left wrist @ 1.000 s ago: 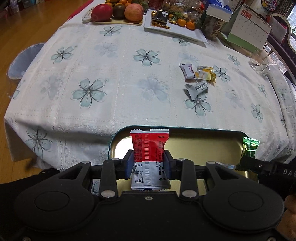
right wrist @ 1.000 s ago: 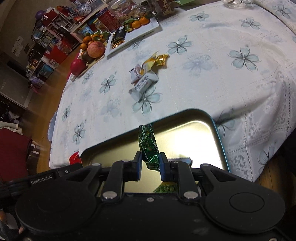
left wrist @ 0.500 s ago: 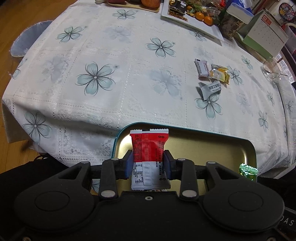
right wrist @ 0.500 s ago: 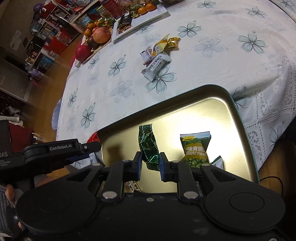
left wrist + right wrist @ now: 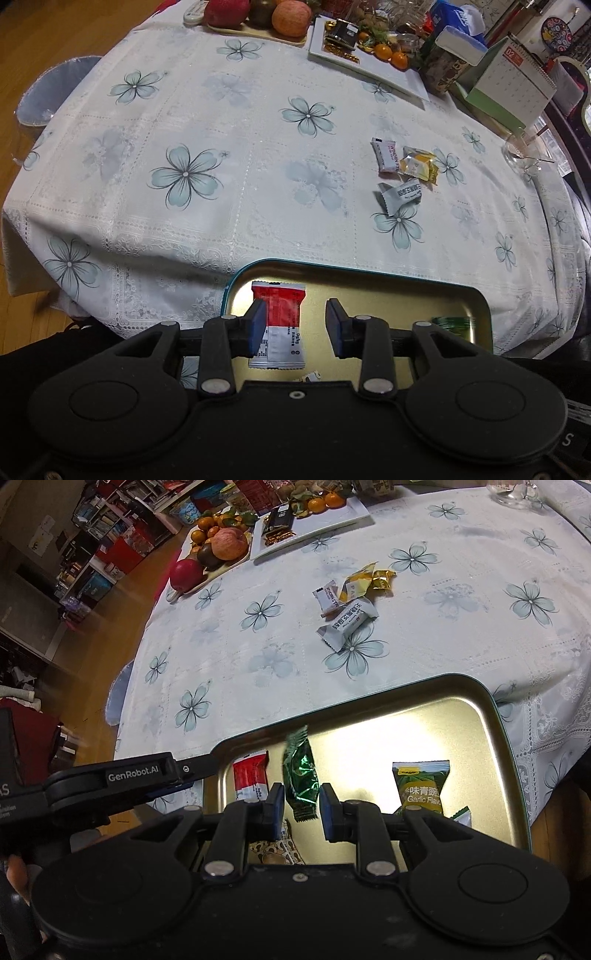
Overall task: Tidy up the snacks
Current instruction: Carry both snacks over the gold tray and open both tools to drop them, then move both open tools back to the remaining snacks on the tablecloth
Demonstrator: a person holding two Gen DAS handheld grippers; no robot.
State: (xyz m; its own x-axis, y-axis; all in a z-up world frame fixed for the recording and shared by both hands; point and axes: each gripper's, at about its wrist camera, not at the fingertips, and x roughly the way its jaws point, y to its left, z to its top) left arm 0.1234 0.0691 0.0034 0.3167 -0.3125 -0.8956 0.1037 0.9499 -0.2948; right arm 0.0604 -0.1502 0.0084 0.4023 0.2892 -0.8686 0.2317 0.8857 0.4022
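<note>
Your left gripper and right gripper both released; red-white snack packet and green foil packet over the gold metal tray.

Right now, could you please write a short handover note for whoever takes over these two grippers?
Left gripper: jaws open over the tin tray, the red-and-white packet between them, only the left pad near it.
Right gripper: jaws open, the dark green packet blurred between them, apparently just let go.
Done: both packets are over or in the tray, beside a garlic-flavour pea packet and others partly hidden.
Left: three snacks on the tablecloth: a white packet, a yellow one and a grey-white one. Check that both packets dropped clear, then fetch those.
</note>
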